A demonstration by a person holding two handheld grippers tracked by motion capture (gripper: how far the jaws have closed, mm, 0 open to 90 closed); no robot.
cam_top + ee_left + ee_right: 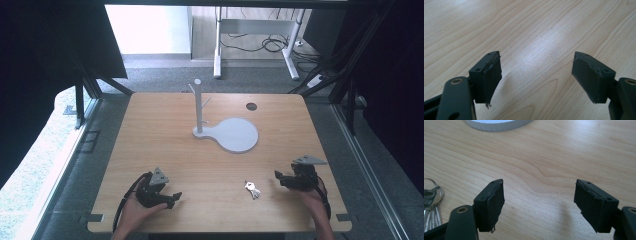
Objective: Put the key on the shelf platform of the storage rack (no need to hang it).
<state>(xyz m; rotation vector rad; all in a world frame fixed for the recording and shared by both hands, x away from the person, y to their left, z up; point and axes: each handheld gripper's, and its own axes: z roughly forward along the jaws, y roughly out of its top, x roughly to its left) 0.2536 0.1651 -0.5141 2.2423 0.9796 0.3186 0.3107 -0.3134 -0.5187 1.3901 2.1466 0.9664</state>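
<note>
The keys (252,189) lie untouched at lower centre, our right gripper (278,176) and left gripper (176,197) both spread empty, the hook stand (198,107) bare.

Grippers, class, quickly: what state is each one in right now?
Left gripper: open, jaws wide apart over bare table, holding nothing.
Right gripper: open, holding nothing; the keys lie beside it, untouched.

The left tongs (536,77) hang just above the bare wooden table (529,30), jaws spread wide with nothing between them.
</note>
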